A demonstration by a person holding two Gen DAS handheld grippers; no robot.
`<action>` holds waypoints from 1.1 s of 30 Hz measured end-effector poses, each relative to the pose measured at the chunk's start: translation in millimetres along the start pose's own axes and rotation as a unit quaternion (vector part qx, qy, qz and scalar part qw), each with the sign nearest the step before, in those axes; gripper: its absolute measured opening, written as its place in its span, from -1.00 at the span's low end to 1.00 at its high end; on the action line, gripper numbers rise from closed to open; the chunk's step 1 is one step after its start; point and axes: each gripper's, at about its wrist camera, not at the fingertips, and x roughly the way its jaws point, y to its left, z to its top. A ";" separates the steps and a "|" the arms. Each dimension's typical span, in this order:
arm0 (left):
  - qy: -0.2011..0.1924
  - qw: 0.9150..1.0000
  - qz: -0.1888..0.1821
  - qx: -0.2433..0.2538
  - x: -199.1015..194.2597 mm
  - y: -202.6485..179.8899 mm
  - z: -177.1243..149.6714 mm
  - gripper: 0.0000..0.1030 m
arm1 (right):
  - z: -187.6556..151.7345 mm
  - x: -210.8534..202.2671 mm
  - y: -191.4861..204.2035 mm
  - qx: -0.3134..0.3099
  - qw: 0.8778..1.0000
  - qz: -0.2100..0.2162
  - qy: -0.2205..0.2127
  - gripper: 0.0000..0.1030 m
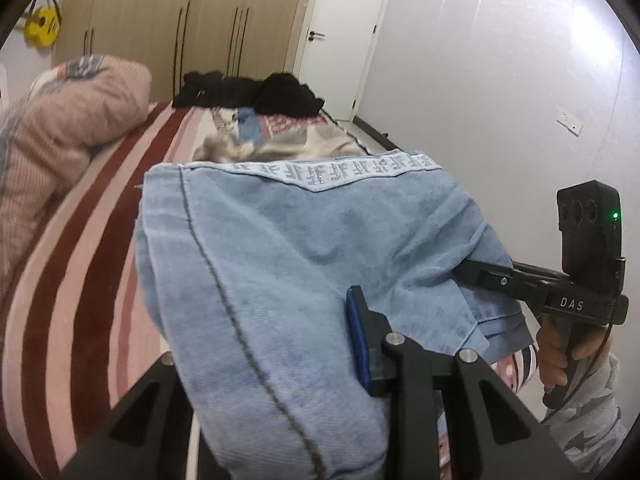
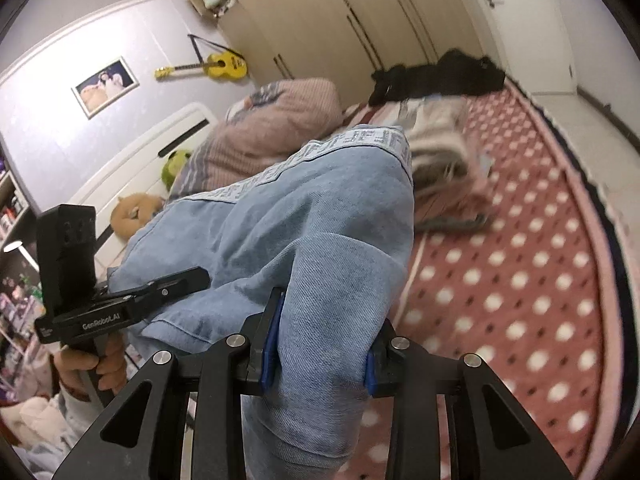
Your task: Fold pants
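While both claws are clamped on the same bundle of light blue jeans (image 2: 320, 240), the cloth hangs between them above the bed. The right claw (image 2: 318, 350) has its blue pads (image 2: 269, 344) pressed against either side of a thick fold of denim that fills the gap between its fingers. The left claw (image 1: 280, 360) grips another fold; only one of its blue pads (image 1: 360, 340) shows, flat against the cloth, while the other finger is hidden behind the jeans. Each camera also catches the other tool from the side, its tip buried in the denim and a hand (image 2: 94, 364) around its handle. The white patterned waistband (image 1: 336, 170) runs along the far edge of the jeans. Beneath lies a bed cover, striped pink and dark red (image 1: 80, 272) on one side and dotted red (image 2: 520, 280) on the other. Farther back sit a heap of folded clothes (image 2: 444, 148), a pink pillow (image 1: 60, 128), black garments (image 1: 256, 96), a wardrobe (image 1: 160, 12) and a yellow guitar (image 2: 216, 66) on the wall.
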 end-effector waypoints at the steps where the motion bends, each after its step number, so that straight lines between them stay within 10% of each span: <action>1: -0.003 1.000 0.001 0.002 0.1 -1.1 7.4 -0.50 | 6.8 -3.0 -1.8 -0.002 1.000 -0.003 -0.005 -0.48; 19: 0.018 1.000 0.004 -0.012 101.0 47.6 200.6 -0.51 | 188.3 67.2 -61.6 0.050 0.997 -0.027 -0.045 -0.48; 33: 0.092 0.994 -0.002 -0.061 215.7 94.1 233.9 -0.51 | 229.9 151.1 -124.3 0.089 0.993 -0.075 -0.002 -0.48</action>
